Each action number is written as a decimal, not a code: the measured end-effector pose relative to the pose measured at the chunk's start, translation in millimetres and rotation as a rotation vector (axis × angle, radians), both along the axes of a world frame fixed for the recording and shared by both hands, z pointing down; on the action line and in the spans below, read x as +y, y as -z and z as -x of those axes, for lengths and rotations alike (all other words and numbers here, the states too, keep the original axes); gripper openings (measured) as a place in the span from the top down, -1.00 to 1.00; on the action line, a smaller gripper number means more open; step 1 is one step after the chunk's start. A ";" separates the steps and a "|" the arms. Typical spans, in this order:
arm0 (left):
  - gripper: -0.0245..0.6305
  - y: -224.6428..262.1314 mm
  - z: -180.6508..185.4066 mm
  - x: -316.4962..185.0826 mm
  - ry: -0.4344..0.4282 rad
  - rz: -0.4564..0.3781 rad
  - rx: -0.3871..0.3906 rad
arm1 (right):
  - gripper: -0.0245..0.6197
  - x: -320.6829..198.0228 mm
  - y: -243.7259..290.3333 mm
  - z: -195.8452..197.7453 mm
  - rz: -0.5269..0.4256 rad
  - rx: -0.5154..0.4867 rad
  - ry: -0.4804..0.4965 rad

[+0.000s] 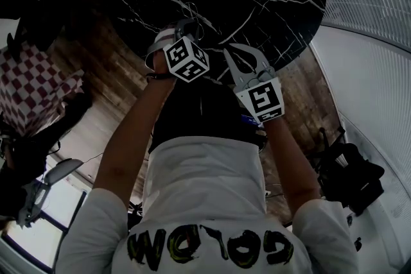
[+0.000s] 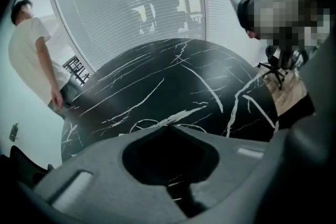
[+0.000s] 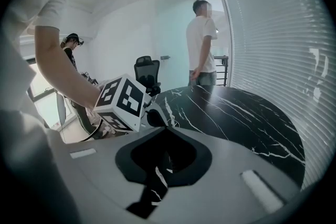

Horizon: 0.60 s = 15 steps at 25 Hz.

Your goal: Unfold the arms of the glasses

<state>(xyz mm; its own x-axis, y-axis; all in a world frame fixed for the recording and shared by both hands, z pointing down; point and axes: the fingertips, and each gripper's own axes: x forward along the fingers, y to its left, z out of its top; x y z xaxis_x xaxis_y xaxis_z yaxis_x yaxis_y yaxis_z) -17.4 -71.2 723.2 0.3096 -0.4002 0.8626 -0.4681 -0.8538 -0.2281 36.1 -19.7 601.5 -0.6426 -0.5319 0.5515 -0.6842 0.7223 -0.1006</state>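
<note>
- The left gripper [image 1: 187, 24] has its jaws brought fully together; in the left gripper view they meet at a single point, with no gap between the tips.
- The thin wire frame of the glasses [image 2: 143, 123] lies right at those closed tips. Its two rim loops spread to either side on the black marble table [image 2: 157, 76], and the gripper appears to pinch the wire there.
- In the head view the glasses show only as a faint wire outline just beyond the left gripper, over the near part of the table.
- I cannot tell whether the arms are folded or open; the wire is too fine to read.
- The right gripper [image 1: 230, 50] is also closed tight, with nothing between its jaws. Only marble shows through the opening behind them.
- It hangs just beside the left gripper, clear of the glasses.
- Counted: two grippers, each with one marker cube, the left one [image 1: 186, 59] and the right one [image 1: 261, 99].
- Also one pair of glasses and one round table.
- Two bystanders stand past the table in the right gripper view: one in a white T-shirt [image 3: 202, 44] and one in a dark cap [image 3: 71, 42].
- One office chair [image 3: 147, 71] stands between them.
</note>
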 end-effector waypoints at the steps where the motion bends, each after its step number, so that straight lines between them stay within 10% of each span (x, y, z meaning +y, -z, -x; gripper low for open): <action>1: 0.91 3.1 -0.2 -0.3 0.004 -0.002 0.013 | 0.92 -0.3 0.9 -0.5 -0.001 0.000 -0.002; 15: 0.92 101.9 -8.7 6.0 0.110 0.037 0.364 | 0.92 -16.5 47.7 -9.7 -0.014 -0.086 -0.083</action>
<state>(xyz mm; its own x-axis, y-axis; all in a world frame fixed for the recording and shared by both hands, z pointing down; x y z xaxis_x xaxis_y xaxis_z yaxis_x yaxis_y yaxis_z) -8.7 -65.2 621.3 0.5555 -0.4185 0.7186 -0.6023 -0.7983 0.0007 45.9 -36.3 553.8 -0.6405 -0.5927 0.4883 -0.7312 0.6650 -0.1520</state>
